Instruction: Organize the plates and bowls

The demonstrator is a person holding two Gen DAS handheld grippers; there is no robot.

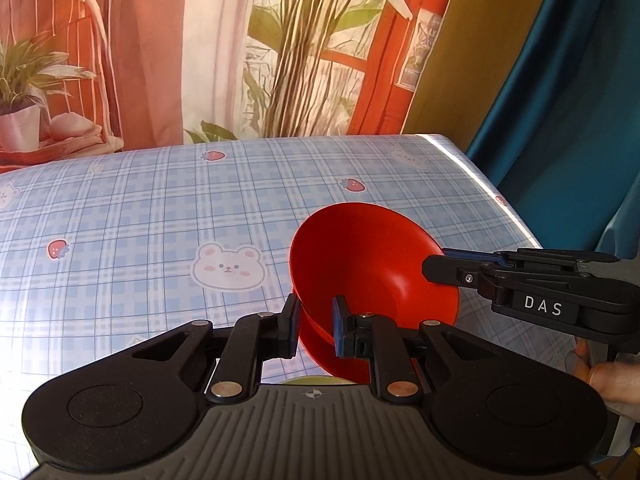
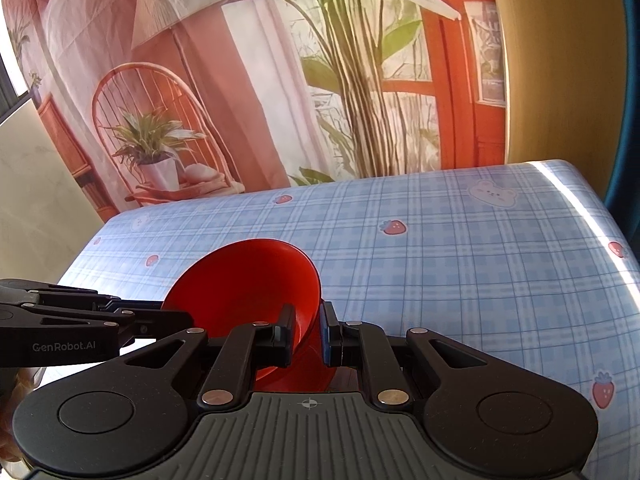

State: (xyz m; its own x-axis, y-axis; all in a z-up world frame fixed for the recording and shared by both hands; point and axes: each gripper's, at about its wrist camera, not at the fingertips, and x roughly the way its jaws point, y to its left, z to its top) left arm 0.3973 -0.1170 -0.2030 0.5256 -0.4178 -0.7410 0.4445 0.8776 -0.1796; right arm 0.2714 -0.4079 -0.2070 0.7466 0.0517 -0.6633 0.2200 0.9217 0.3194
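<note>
A red bowl [image 1: 372, 268] is held tilted above the table, its opening facing up and to the left in the left wrist view. My left gripper [image 1: 316, 328] is shut on the bowl's near rim. My right gripper [image 1: 436, 268] comes in from the right and grips the opposite rim. In the right wrist view the red bowl [image 2: 244, 284] is pinched at its rim by my right gripper [image 2: 308, 336], and my left gripper [image 2: 176, 320] reaches in from the left onto the bowl's far rim.
The table [image 1: 140, 216] wears a blue plaid cloth with bears and strawberries; its right edge [image 1: 492, 196] lies close to the bowl. A pale green rim [image 1: 308, 381] peeks out under the bowl. A printed backdrop hangs behind the table.
</note>
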